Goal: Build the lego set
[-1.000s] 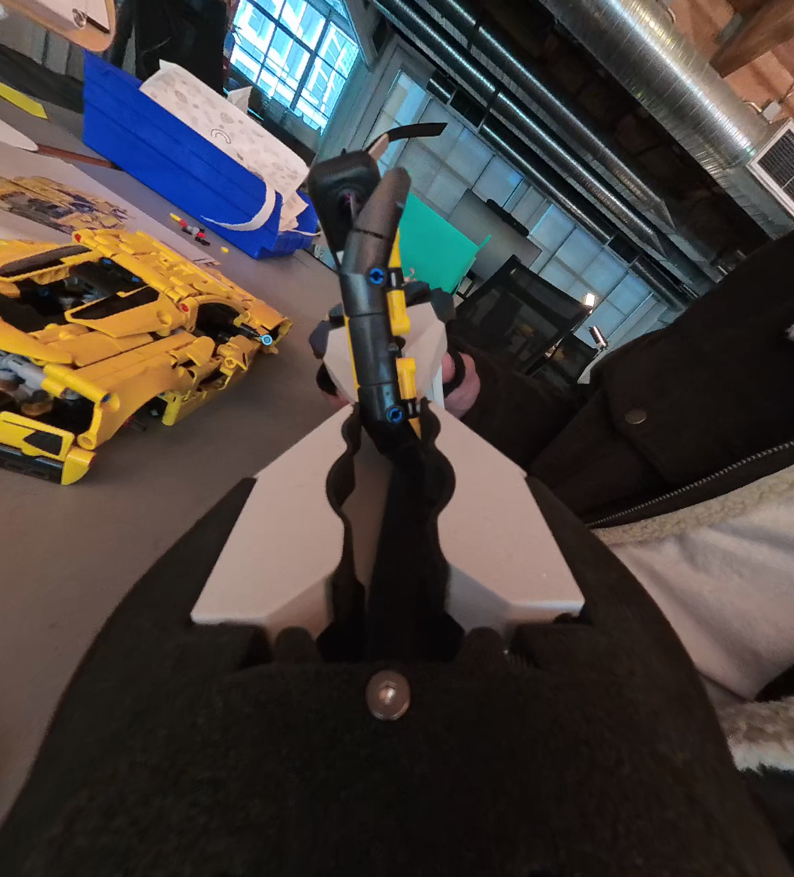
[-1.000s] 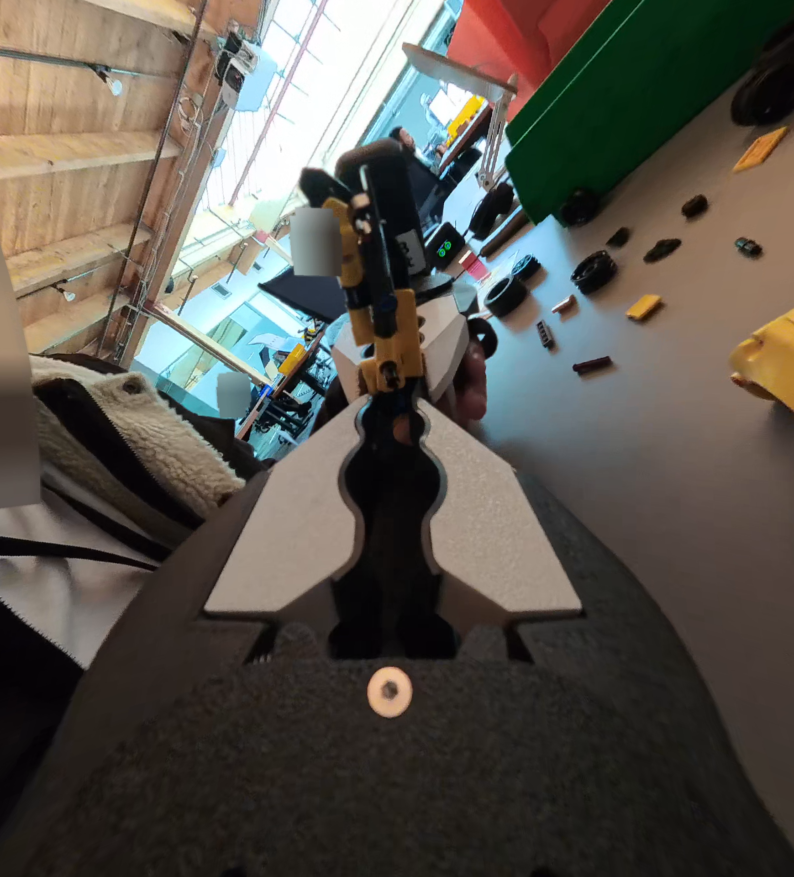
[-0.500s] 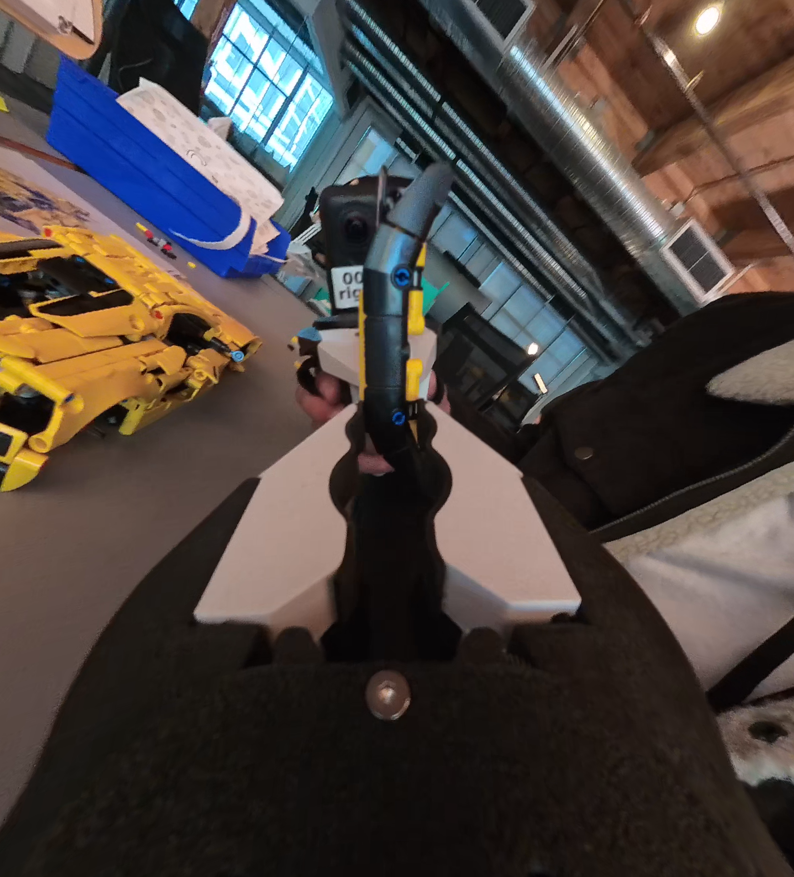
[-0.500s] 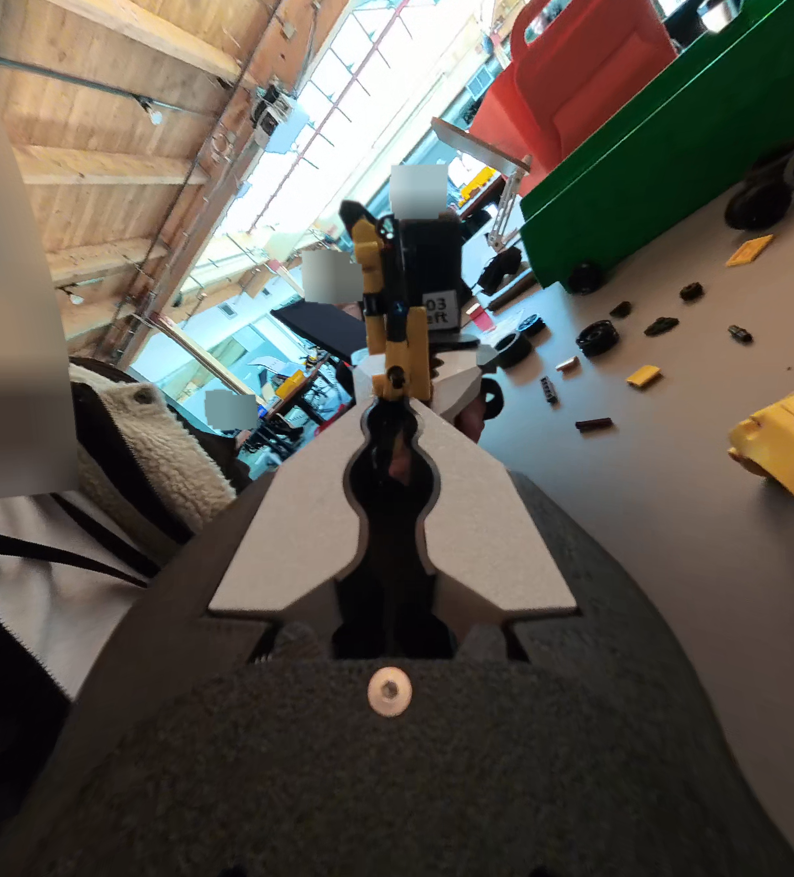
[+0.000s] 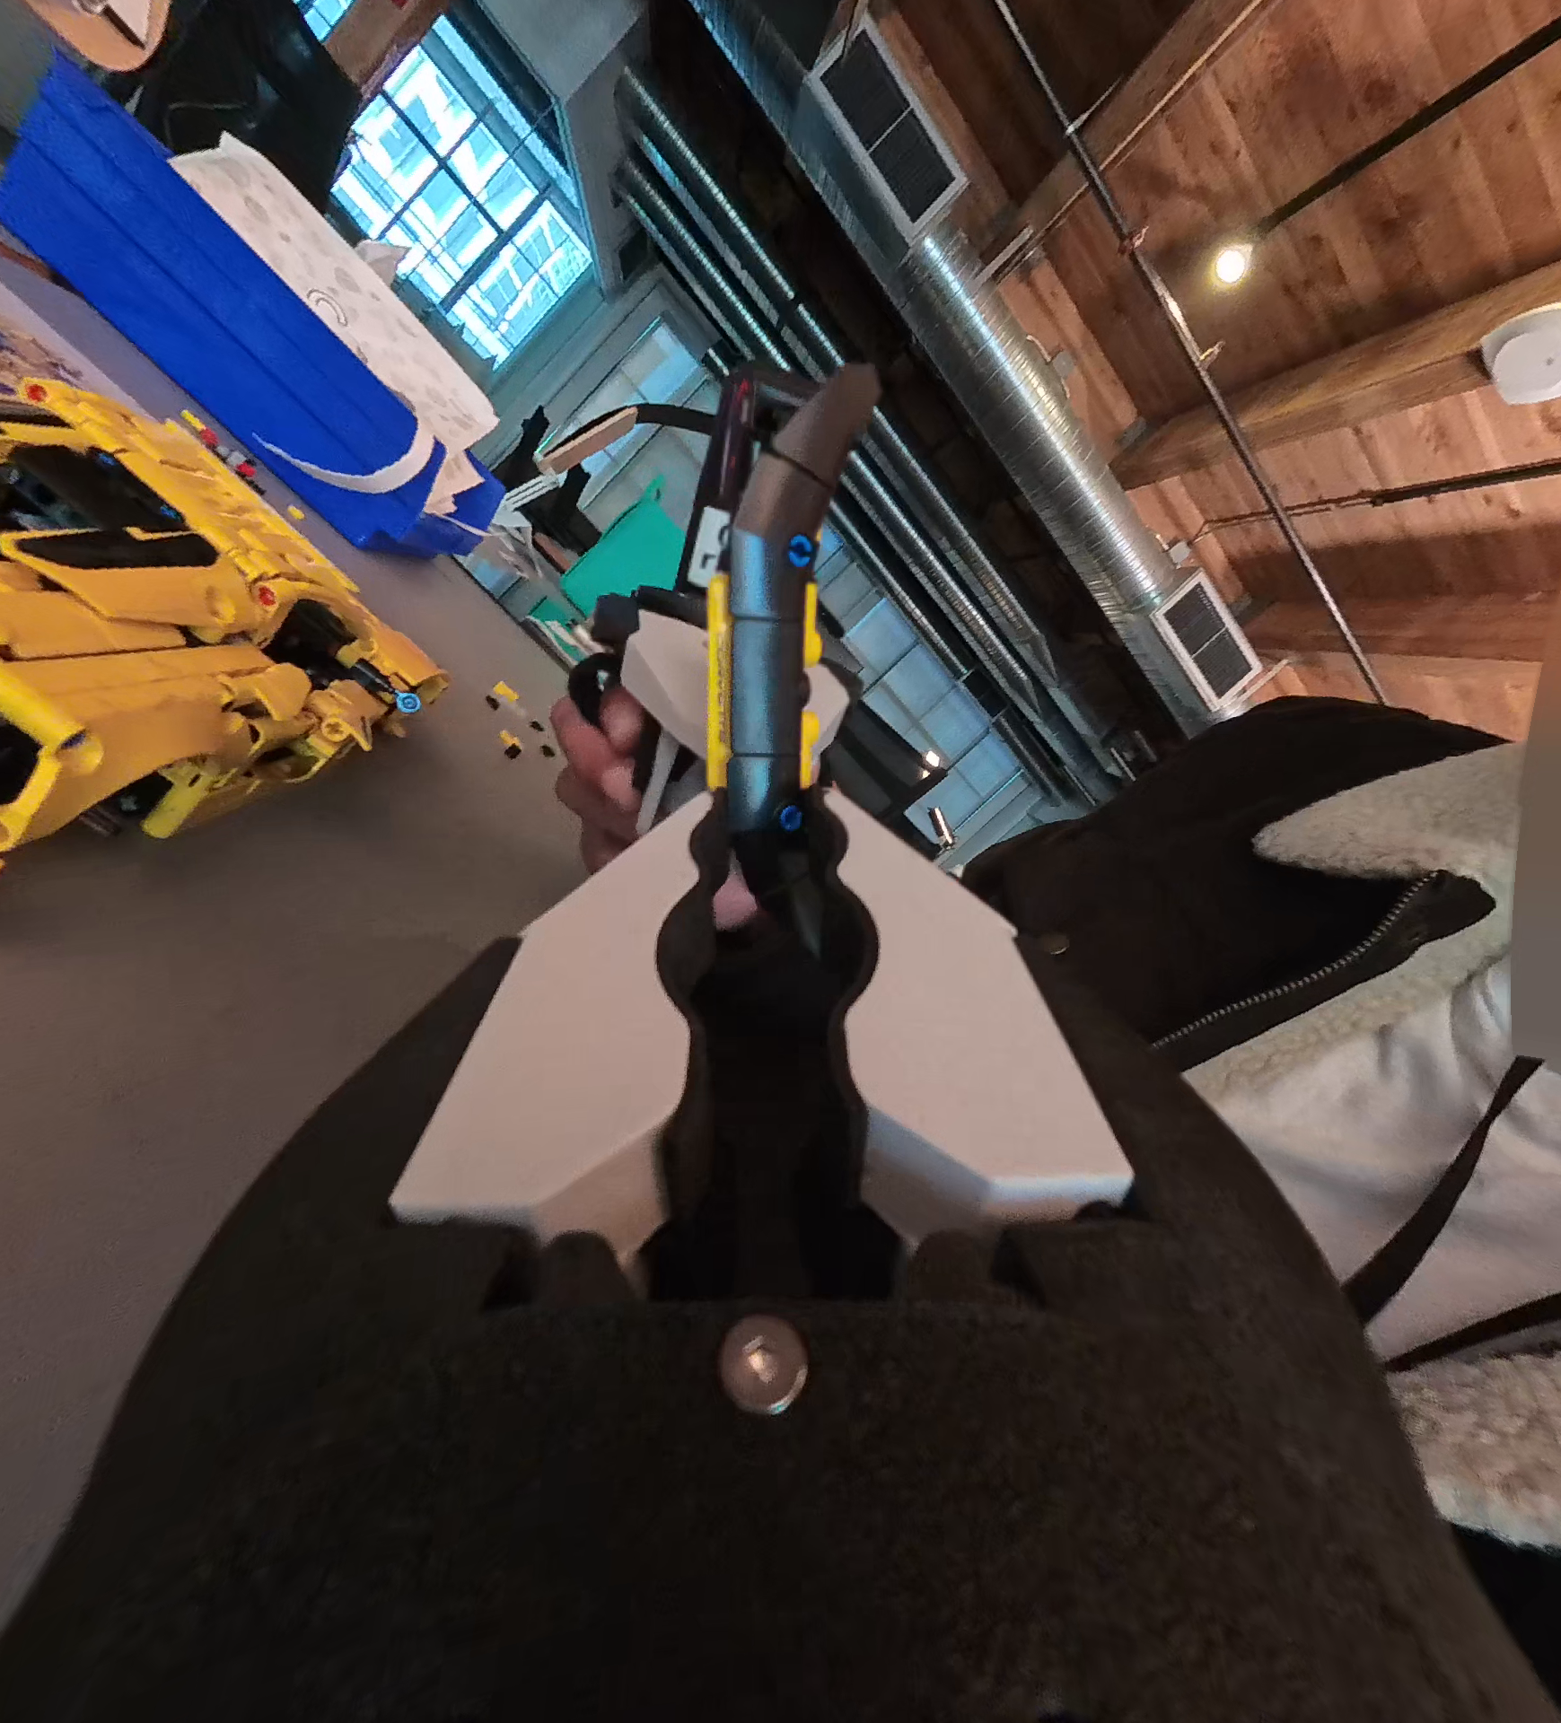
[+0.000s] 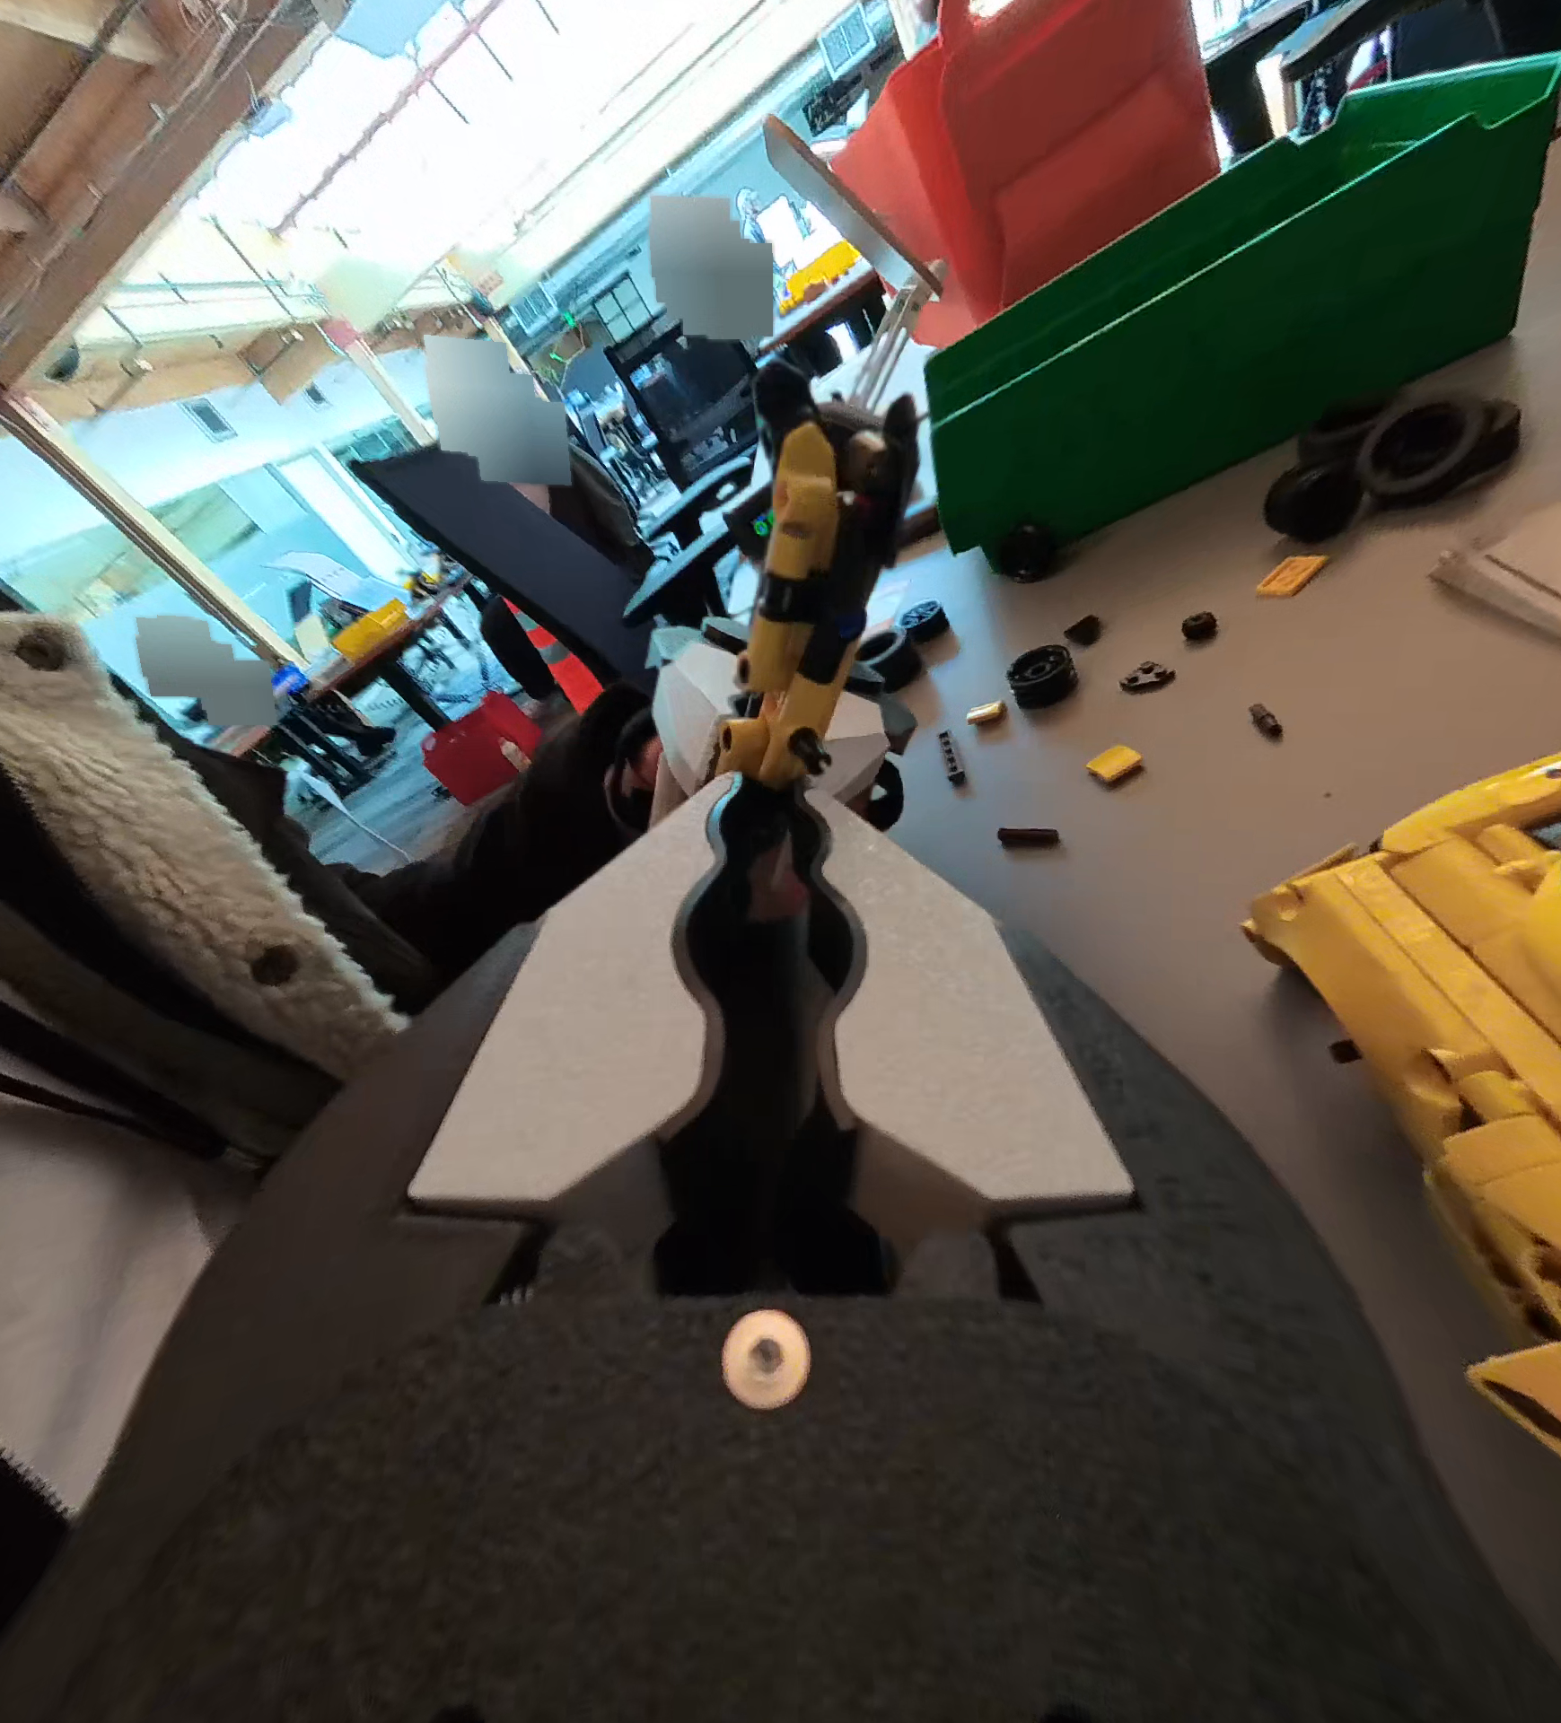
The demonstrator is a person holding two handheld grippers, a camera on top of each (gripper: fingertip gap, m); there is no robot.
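Grippers are both pinching the same curved grey-and-yellow lego piece, held up in the air between them: your left gripper is clamping its lower end, and your right gripper is clamping it from the opposite side. Beside you, the yellow lego car is sitting on the grey table.

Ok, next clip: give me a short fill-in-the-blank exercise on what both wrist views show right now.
1. Both grippers pinch one black-and-yellow lego sub-assembly, held in the ___ above the grey table.
2. The big lego car lying on the table is ___.
3. Loose black lego wheels lie beside the ___ plastic bin.
4. The left gripper and right gripper are both ___.

Missing words: air; yellow; green; shut
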